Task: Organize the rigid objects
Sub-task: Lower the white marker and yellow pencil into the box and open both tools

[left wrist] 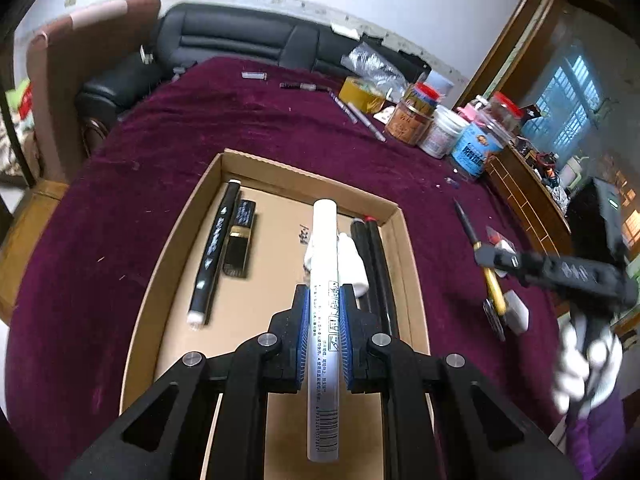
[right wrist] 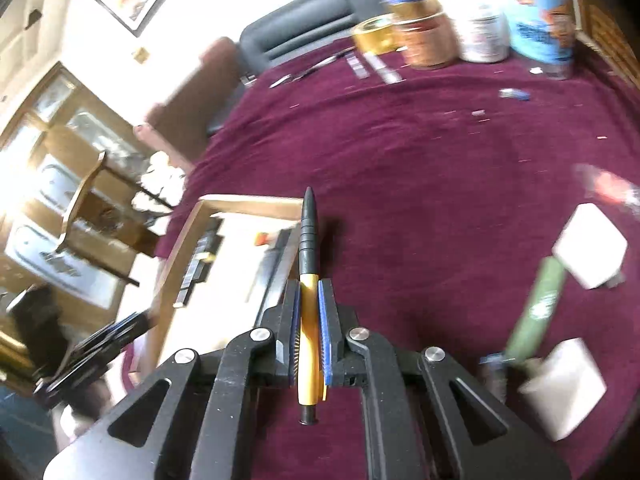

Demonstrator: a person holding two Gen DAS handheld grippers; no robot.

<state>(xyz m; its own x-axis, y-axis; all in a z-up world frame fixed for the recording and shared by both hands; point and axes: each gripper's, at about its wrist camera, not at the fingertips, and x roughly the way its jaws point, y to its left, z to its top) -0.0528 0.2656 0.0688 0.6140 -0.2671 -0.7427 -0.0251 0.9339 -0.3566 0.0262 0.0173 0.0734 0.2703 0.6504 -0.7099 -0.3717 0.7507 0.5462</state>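
Midway thru the sort, I'd say; cardboard tray (left wrist: 224, 164) sits under and ahead of my left tongs (left wrist: 325, 304), already holding a black marker (left wrist: 214, 252) and a black-gold case (left wrist: 240, 240) off to their left, plus dark pens (left wrist: 374, 248) and a white tube (left wrist: 354, 260) just right of them; so several items look filed.

Left tongs clamped on a white marker (left wrist: 324, 280), pads tight on the barrel; it runs straight fwd along the fingers, cap end over the tray floor, barcode end back toward the cam; long, smooth, printed text on the side.

Right tongs (right wrist: 310, 308) clamped on a yellow pen (right wrist: 310, 320), black ribbed tip pointing fwd, clicker end sticking out behind; it's over the maroon cloth (right wrist: 440, 180), tray ahead and to their left.

Left to do, by my read: both held pens into the tray; then white blocks (right wrist: 590, 248) and a green stick (right wrist: 536, 312) out right of the right tongs; more pens (left wrist: 360, 116) far ahead by the jars (left wrist: 412, 116); unclear if those count.
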